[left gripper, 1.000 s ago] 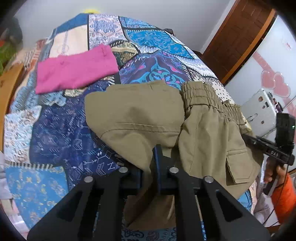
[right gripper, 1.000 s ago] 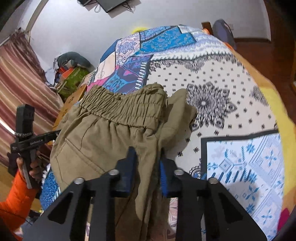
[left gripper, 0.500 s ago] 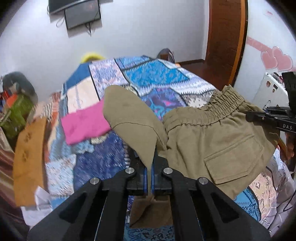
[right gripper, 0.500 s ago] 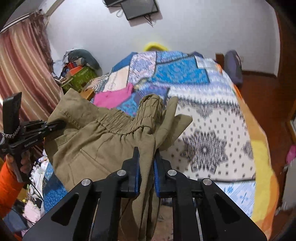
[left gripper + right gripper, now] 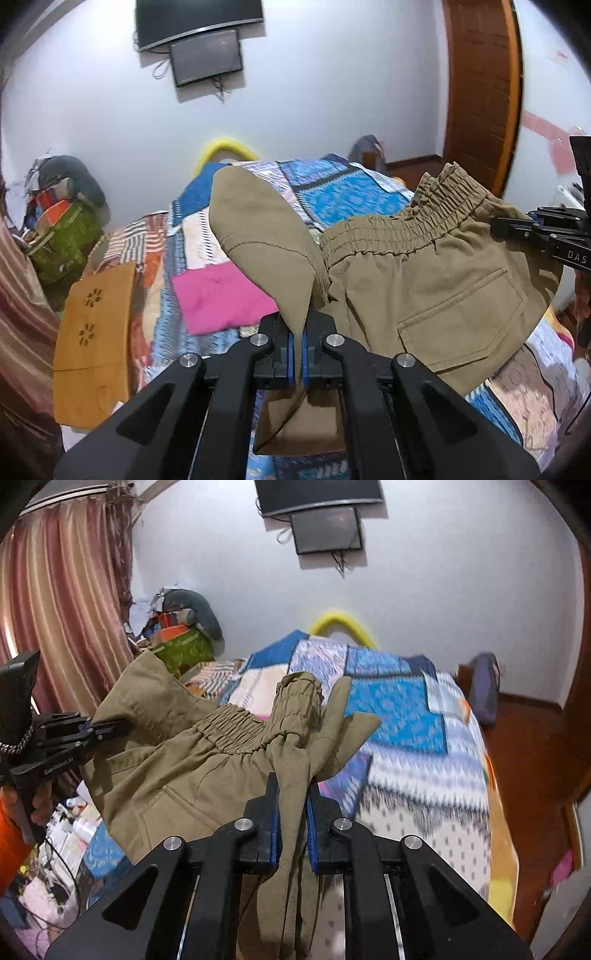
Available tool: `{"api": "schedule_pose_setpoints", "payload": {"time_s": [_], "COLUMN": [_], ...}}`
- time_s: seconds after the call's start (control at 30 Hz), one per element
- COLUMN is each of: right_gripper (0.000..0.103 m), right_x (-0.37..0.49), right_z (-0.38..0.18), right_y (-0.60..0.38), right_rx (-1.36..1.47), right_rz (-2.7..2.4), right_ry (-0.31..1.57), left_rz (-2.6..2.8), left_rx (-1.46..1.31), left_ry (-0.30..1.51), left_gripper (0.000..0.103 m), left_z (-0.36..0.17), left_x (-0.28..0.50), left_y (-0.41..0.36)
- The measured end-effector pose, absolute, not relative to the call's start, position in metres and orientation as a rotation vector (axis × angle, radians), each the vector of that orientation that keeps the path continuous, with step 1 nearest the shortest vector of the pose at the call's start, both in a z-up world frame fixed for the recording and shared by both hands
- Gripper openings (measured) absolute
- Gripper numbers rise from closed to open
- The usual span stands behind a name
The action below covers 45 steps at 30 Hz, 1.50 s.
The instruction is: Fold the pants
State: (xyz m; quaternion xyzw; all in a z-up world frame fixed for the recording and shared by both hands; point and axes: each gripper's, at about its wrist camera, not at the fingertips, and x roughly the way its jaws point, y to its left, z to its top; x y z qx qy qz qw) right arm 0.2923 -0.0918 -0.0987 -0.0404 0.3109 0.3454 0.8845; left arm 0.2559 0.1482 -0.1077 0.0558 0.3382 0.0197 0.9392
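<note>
Left wrist view: left gripper (image 5: 298,350) is clamped tight on a thin fold of the khaki cotton pants with elastic waistband (image 5: 436,280); a flap of the cloth stands up just beyond its blue pads.
Only in left wrist view: folded magenta cloth (image 5: 218,299) lying flat on the patchwork bedspread (image 5: 343,192); back patch pocket of the pants; brown wooden door (image 5: 480,85); right gripper (image 5: 532,232) entering from the right edge, pinching the waistband corner.
Right wrist view: right gripper (image 5: 293,812) is closed on a thick bunch of the pants (image 5: 207,760), cloth filling the gap between its pads; its jaws have just been narrowing on that cloth.
Only in right wrist view: striped pink curtain (image 5: 62,602); the person's orange sleeve (image 5: 9,834) and hand behind the left gripper (image 5: 107,729), which bites the other side of the pants.
Both views: wall-mounted black screen (image 5: 205,55).
Pants location: stretched in the air between the two grippers, above the near end of the bedspread (image 5: 406,716).
Change from a second ago: pants then lay on the bed; now they are lifted clear, and both cameras see the wall and screen.
</note>
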Motion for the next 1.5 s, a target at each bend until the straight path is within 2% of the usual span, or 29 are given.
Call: {"api": "schedule_pose_setpoints", "payload": {"time_s": [0.33, 0.6, 0.8, 0.97, 1.13, 1.23, 1.43, 1.5], "right_gripper": [0.01, 0.01, 0.01, 0.01, 0.01, 0.011, 0.022, 0.031], "right_x": [0.344, 0.391, 0.419, 0.443, 0.453, 0.459, 0.466, 0.464], "right_z": [-0.09, -0.11, -0.145, -0.185, -0.225, -0.23, -0.243, -0.241], "right_y": [-0.021, 0.037, 0.074, 0.095, 0.106, 0.102, 0.093, 0.085], "right_rx": [-0.135, -0.154, -0.191, -0.227, -0.299, -0.284, -0.301, -0.293], "right_rz": [0.744, 0.749, 0.74, 0.734, 0.727, 0.729, 0.712, 0.702], "right_ry": [0.585, 0.58, 0.607, 0.667, 0.778, 0.857, 1.001, 1.005], "left_rz": [0.151, 0.238, 0.273, 0.295, 0.294, 0.299, 0.353, 0.368], "left_rx": [0.078, 0.079, 0.032, -0.009, -0.019, -0.024, -0.091, -0.091], "left_ry": [0.657, 0.661, 0.718, 0.832, 0.985, 1.052, 1.134, 1.132], "left_gripper": [0.003, 0.003, 0.003, 0.003, 0.003, 0.007, 0.017, 0.018], "left_z": [-0.104, -0.125, -0.173, -0.236, -0.294, -0.314, -0.334, -0.332], "left_x": [0.307, 0.364, 0.405, 0.438, 0.448, 0.446, 0.436, 0.427], "left_y": [0.21, 0.264, 0.31, 0.343, 0.364, 0.37, 0.393, 0.397]}}
